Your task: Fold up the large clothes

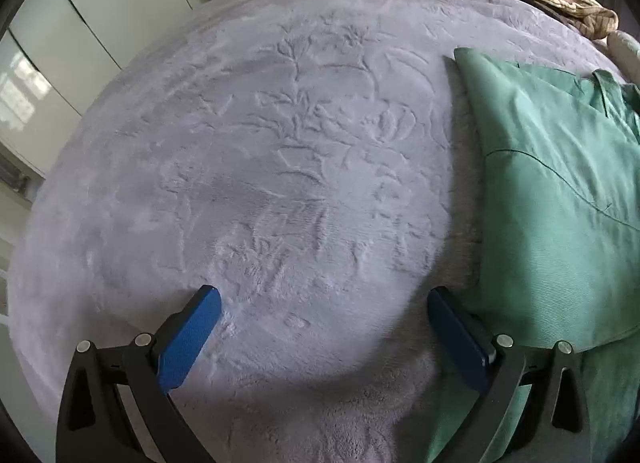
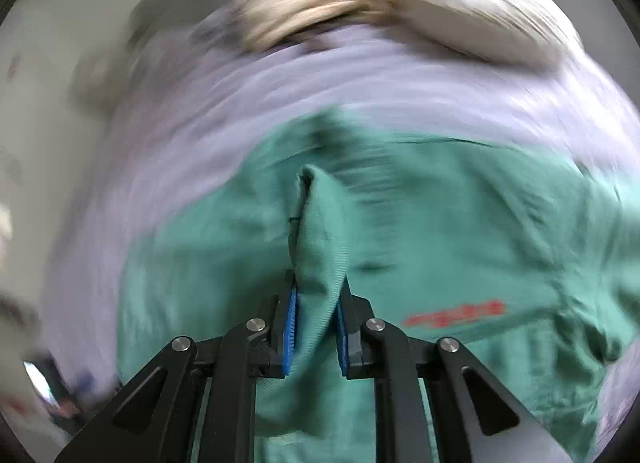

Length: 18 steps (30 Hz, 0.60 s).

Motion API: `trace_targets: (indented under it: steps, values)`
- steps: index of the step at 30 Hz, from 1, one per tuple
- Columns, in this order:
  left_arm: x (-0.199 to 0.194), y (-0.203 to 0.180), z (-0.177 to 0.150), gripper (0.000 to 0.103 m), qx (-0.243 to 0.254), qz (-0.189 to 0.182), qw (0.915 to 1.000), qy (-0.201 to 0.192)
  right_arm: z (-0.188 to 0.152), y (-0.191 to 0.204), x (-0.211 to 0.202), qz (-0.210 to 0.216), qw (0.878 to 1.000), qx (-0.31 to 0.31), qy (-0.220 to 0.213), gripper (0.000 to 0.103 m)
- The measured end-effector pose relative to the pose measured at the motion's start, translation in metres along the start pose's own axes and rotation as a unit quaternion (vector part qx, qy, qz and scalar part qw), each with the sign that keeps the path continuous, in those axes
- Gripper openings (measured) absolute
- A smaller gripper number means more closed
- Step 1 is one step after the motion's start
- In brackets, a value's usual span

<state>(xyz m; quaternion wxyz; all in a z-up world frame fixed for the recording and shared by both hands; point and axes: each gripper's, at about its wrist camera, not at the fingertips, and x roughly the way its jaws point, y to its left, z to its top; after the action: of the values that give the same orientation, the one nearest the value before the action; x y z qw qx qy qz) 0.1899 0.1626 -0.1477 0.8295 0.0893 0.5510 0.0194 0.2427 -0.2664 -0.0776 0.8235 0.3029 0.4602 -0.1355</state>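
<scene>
Right gripper (image 2: 316, 295) jaws apparently pinch green garment (image 2: 440, 231); left gripper (image 1: 324, 303) gapes.

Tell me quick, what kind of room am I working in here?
Most likely a bedroom: a plush lilac bedspread covers a bed, pale wardrobe doors stand beyond it, and a green garment lies spread on top for folding.
</scene>
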Motion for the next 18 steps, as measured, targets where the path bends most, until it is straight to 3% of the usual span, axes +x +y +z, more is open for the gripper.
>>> trace_targets:
  steps: [2,3,5,7,9,11,14,18]
  values:
    - [-0.004,0.008,0.007,0.103,-0.011,-0.021,0.9997,0.005,0.01,-0.05,0.002,0.003,0.996,0.088,0.025,0.026]
    - [-0.009,0.014,0.013,0.103,-0.016,-0.039,0.9991,0.002,0.01,-0.07,-0.003,-0.002,0.992,0.122,0.026,0.035]
    - [-0.014,0.018,0.027,0.103,-0.015,-0.07,0.9974,-0.002,0.009,-0.083,-0.016,-0.001,0.991,0.135,0.003,0.05]
    - [-0.014,0.017,0.047,0.103,-0.003,-0.11,0.9939,0.002,0.002,-0.079,-0.035,0.028,0.991,0.131,-0.019,0.053]
    - [-0.005,0.007,0.076,0.103,0.018,-0.153,0.988,0.014,-0.013,-0.059,-0.042,0.105,0.986,0.126,-0.006,0.053]
    - [0.004,-0.007,0.095,0.103,0.03,-0.169,0.9851,0.018,-0.032,-0.027,-0.03,0.178,0.976,0.121,0.038,0.053]
    - [0.026,-0.03,0.121,0.103,0.041,-0.194,0.9791,0.045,-0.08,0.044,0.023,0.286,0.939,0.124,0.147,0.053]
    - [0.041,-0.062,0.127,0.095,0.061,-0.176,0.9804,0.065,-0.128,0.117,0.09,0.33,0.908,0.143,0.217,0.053]
